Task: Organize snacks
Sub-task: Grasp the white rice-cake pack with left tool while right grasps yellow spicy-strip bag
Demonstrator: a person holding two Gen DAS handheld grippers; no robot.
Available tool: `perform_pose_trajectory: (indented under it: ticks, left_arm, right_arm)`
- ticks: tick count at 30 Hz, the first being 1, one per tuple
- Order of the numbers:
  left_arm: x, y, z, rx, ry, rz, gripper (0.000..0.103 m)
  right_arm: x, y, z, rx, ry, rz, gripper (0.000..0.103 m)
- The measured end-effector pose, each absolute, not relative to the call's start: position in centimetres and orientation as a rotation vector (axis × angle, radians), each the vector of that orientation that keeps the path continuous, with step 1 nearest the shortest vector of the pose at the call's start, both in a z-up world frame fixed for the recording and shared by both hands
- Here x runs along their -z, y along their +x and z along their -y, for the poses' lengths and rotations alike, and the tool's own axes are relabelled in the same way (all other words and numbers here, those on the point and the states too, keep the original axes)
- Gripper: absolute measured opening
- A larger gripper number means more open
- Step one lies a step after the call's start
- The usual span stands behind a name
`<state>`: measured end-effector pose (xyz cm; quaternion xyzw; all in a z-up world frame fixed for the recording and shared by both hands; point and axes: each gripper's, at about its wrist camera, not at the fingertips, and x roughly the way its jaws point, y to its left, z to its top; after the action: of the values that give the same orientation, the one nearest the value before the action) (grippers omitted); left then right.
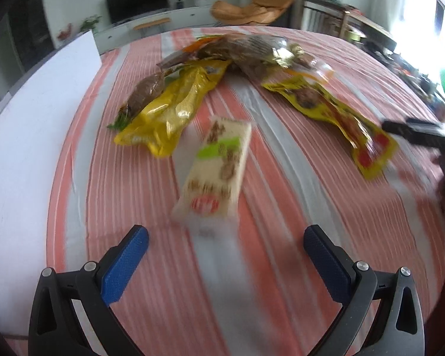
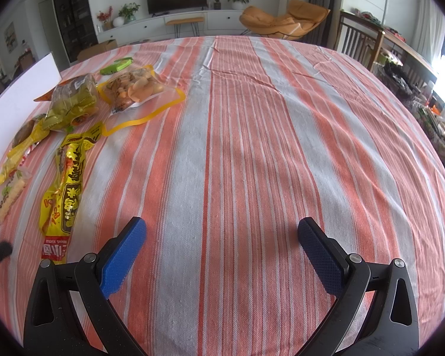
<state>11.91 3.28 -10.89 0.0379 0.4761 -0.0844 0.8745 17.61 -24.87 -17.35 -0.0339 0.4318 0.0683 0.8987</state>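
Several snack packs lie on a striped cloth (image 1: 281, 207). In the left wrist view a white and green bar pack (image 1: 218, 172) lies just ahead of my open, empty left gripper (image 1: 225, 237), blurred by motion. Beyond it lie a yellow foil pack (image 1: 175, 109), a long yellow and red pack (image 1: 338, 112) and a heap of clear bags (image 1: 252, 53). My right gripper (image 2: 221, 231) is open and empty over bare cloth. In its view the long yellow pack (image 2: 65, 190), a clear bag of nuts (image 2: 136, 92) and the white bar pack (image 2: 10, 192) lie to the left.
A white board (image 1: 35, 136) stands along the table's left edge. The right gripper's black body (image 1: 424, 133) shows at the right of the left wrist view. A TV unit, an orange chair (image 2: 281, 22) and wooden chairs stand beyond the table.
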Motion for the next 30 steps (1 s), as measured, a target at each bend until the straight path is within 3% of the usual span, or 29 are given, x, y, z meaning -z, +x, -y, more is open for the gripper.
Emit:
perform_pose_trajectory:
  ticks: [11, 15, 22, 24, 30]
  left_arm:
    - [10.9, 11.2, -4.0, 0.180, 0.074, -0.973, 0.103]
    - [10.9, 11.2, -4.0, 0.175, 0.075, -0.974, 0.103]
    - [10.9, 11.2, -4.1, 0.176, 0.074, -0.973, 0.103]
    - [11.0, 11.1, -4.1, 0.175, 0.074, -0.972, 0.103]
    - [10.5, 11.9, -4.4, 0.211, 0.026, -0.989, 0.103]
  right_arm:
    - [17.4, 18.9, 24.6, -0.159, -0.095, -0.958, 0.101]
    - [14.3, 19.0, 22.2, -0.302, 0.024, -0.956, 0.101]
    - [16.6, 20.1, 10.9, -0.439, -0.303, -1.026, 0.099]
    - [17.2, 20.2, 10.1, -0.443, -0.286, -1.034, 0.056]
    - [16.4, 17.1, 13.4, -0.373, -0.147, -1.071, 0.051]
